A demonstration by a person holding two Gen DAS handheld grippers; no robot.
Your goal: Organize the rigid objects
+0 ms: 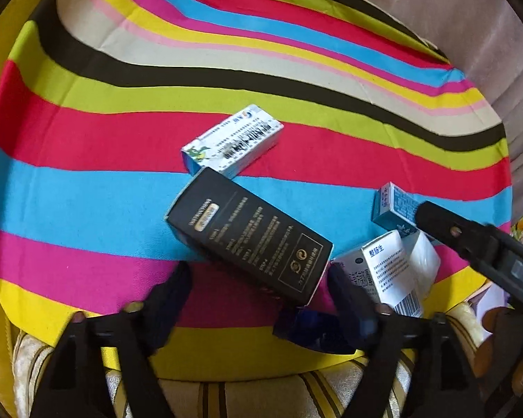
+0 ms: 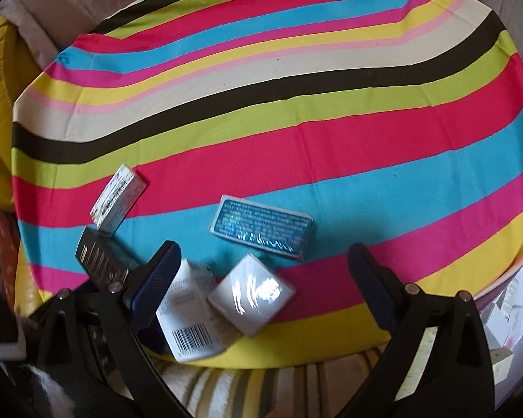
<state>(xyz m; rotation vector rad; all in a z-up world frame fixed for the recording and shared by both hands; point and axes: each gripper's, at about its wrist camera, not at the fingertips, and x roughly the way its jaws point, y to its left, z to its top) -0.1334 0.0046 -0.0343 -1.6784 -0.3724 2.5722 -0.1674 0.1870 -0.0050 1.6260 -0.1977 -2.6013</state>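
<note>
Left wrist view first: the striped cloth fills nearly everything ahead of both grippers. On it, the black box is the largest carton, lying flat just ahead of the left gripper, whose fingers stand spread apart with nothing between them. Its near end sits almost in that gap; its long axis runs diagonally, from the right finger away toward the far left. So the fingers do not square up with its narrow sides, and I judge a twist of the wrist would be needed before closing on it.

Beyond its far end, touching or nearly so, lies the white printed box, also slanted. Just outside the left gripper's right finger stands the barcode box, and past that the teal box, partly hidden by a finger of the right gripper.

From the right wrist, that gripper is likewise released and empty. The small wrapped white box lies straight ahead, centred in its gap, with the barcode box against its left finger and the teal box farther out.

The left hand is plainly nearer the black box; the right is nearer the small white one.
</note>
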